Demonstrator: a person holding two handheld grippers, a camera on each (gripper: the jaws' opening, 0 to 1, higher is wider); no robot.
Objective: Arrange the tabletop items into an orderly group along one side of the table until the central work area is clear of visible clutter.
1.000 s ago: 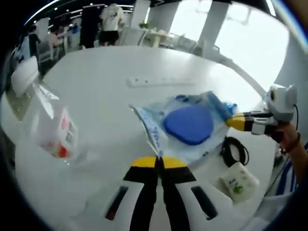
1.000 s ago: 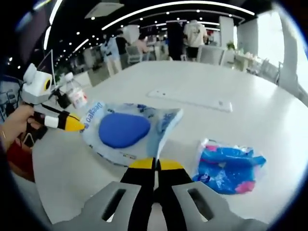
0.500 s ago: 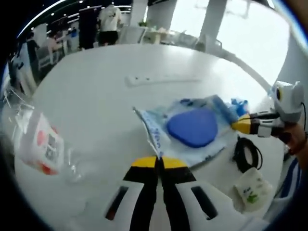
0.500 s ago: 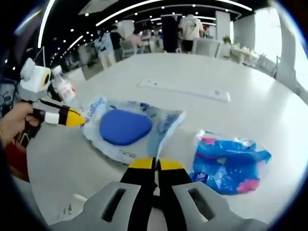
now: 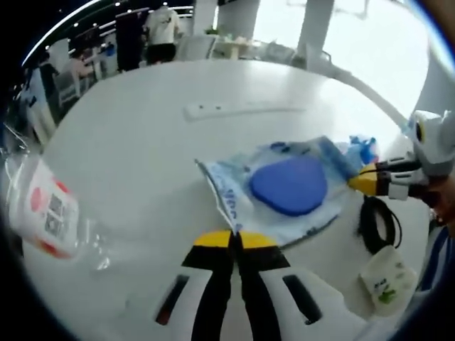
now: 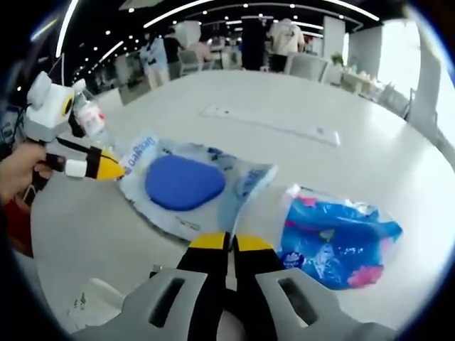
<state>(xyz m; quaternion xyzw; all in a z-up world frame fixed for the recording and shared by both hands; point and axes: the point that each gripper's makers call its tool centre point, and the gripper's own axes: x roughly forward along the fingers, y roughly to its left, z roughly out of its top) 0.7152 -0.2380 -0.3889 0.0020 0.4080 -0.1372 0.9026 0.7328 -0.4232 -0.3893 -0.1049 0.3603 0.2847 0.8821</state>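
Packaging, a clear plastic bag holding a blue oval pad (image 5: 288,186), lies mid-table, pinched at opposite edges by our left gripper (image 5: 232,240) and right gripper (image 6: 227,243), both clamped on it. Since a second ago it has barely shifted; centre remains cluttered.

Left gripper view: just ahead of the shut fingers (image 5: 231,240), a flat pouch (image 5: 284,188) on the worktop (image 5: 142,142). Beyond it, a power strip (image 5: 238,110). Well to the left, a bottle (image 5: 46,213) lying on its side. To the right, a coiled cable (image 5: 377,224) with a small packet (image 5: 387,273) nearer.

Right gripper view: ahead and slightly left of the closed fingers (image 6: 227,243), the same pouch (image 6: 188,185); just right, a crinkled pack (image 6: 338,238).
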